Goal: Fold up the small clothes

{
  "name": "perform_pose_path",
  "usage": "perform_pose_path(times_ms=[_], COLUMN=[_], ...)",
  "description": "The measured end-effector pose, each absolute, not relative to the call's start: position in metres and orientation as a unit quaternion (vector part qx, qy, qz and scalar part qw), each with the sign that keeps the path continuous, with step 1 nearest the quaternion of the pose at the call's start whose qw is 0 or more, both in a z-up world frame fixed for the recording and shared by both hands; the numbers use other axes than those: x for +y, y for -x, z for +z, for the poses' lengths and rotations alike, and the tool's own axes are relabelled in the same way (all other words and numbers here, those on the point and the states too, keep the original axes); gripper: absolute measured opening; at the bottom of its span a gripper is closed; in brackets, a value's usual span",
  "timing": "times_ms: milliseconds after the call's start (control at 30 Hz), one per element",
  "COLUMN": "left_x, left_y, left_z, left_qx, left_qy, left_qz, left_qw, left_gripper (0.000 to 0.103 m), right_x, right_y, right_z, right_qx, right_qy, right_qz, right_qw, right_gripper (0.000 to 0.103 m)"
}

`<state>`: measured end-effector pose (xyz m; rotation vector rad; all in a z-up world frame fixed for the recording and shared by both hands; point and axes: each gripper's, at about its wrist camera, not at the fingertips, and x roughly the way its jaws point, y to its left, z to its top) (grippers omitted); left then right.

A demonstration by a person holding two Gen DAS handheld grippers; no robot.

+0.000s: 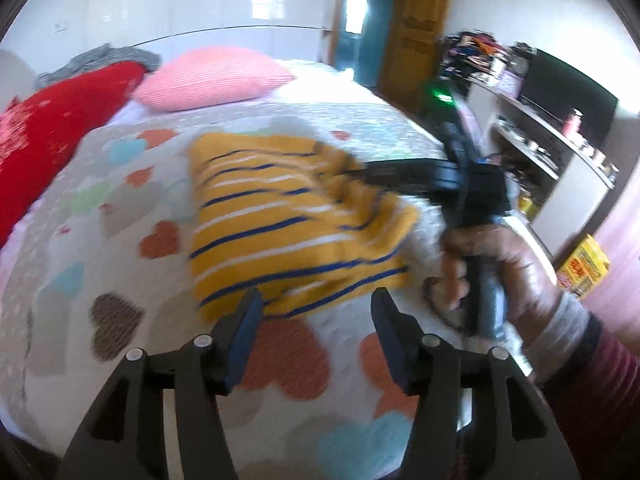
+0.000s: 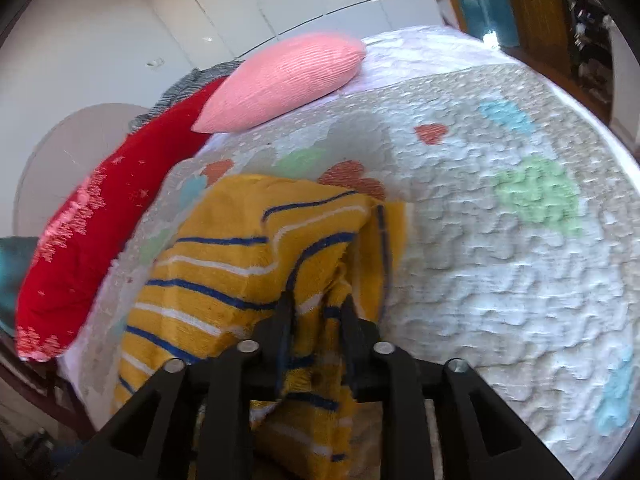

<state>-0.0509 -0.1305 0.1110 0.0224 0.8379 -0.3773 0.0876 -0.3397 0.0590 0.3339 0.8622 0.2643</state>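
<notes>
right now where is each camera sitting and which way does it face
Left wrist: sits on the left gripper, low over the bed, facing across the yellow striped garment toward the pink pillow; shows its own open fingers, plus the right hand holding the right gripper.
Right wrist: sits on the right gripper, facing along the heart quilt toward the pillows; shows its fingers pinching the garment.
Shared: garment, quilt, pink pillow, red pillow.

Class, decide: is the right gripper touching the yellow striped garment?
Touching. The right wrist view shows the right gripper closed on a bunched fold of the yellow striped garment, cloth pinched between both fingers.
</notes>
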Motion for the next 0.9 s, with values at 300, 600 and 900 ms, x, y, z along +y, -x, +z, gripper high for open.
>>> perform_pose_path(times_ms=[300,600,900], left_x=[-0.069,-0.063,-0.053], left_y=[0.059,0.079,0.078], left_z=[0.094,0.103,0.099], left_qx=[0.436,0.432,0.44], left_qy=[0.037,0.043,0.049], left_qz=[-0.117,-0.115,-0.101], left_qw=[0.892,0.893,0.891], left_gripper=[0.059,0.062,0.064], right_x=[-0.369,-0.304,-0.337], right_y=[-0.041,-0.028,-0.018], right_z=[0.108,0.105,0.068], right_qx=[0.365,0.383,0.399], right_qy=[-0.135,-0.133,-0.176], right_qz=[0.057,0.141,0.137], right_qw=[0.92,0.903,0.889], right_gripper=[0.043,0.045,0.009])
